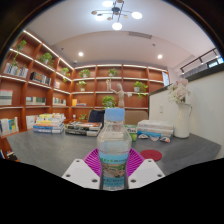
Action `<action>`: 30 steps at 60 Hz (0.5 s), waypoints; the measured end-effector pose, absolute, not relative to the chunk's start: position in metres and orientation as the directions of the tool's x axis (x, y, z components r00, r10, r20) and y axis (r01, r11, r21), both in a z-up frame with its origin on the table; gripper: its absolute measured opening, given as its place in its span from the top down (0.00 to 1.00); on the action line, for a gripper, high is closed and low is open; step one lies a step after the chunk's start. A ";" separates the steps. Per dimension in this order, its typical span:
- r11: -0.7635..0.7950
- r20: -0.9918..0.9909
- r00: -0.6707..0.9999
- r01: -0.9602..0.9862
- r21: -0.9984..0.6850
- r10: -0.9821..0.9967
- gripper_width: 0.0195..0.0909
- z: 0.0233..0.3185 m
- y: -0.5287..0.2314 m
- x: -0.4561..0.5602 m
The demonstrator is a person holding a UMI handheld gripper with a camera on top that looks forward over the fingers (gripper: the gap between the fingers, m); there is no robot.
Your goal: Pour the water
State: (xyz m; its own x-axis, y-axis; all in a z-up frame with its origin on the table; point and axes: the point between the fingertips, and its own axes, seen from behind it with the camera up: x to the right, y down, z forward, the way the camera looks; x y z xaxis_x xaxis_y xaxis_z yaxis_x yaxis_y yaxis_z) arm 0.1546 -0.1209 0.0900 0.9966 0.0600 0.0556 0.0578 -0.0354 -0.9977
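Wooden shelves [30,75] with lit ledges run along the left wall, holding books and small green plants, and they turn the corner into a further run of shelving at the back. Below them a grey table [60,150] spreads out, smooth and matte, with low stacks of books [48,124] lying flat along its far left side. At the middle, a clear plastic bottle [113,150] stands upright, its body ribbed and see-through, with a pale blue and white label wrapped around it and a narrower neck rising towards the back shelves. The gripper [113,170] has its two white, blocky fingers [82,173] to either side of the bottle's lower half, and the magenta pads look pressed against its sides, so the claw seems clamped on the bottle. Just right of the bottle a small round red dish [151,155] lies flat on the table, and beyond it sits a stack of white and pastel boxes [154,128]. Further right a white partition [205,115] rises, with a pale flower arrangement [179,92] beside it. A round ceiling lamp [115,12] glows overhead.
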 end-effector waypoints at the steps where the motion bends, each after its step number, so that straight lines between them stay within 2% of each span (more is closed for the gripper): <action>1: -0.037 0.054 0.997 0.056 -0.998 0.061 0.89 0.090 -0.121 0.155; 18: -0.092 0.113 0.989 0.123 -0.988 0.100 0.89 0.094 -0.123 0.167; 30: -0.101 0.492 0.869 0.495 -0.863 0.060 0.89 0.117 -0.092 0.225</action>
State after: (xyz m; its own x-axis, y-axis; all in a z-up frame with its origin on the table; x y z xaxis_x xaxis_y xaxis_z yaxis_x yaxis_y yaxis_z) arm 0.2252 -0.0924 0.1173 0.8687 0.0595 0.4918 0.4954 -0.1006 -0.8628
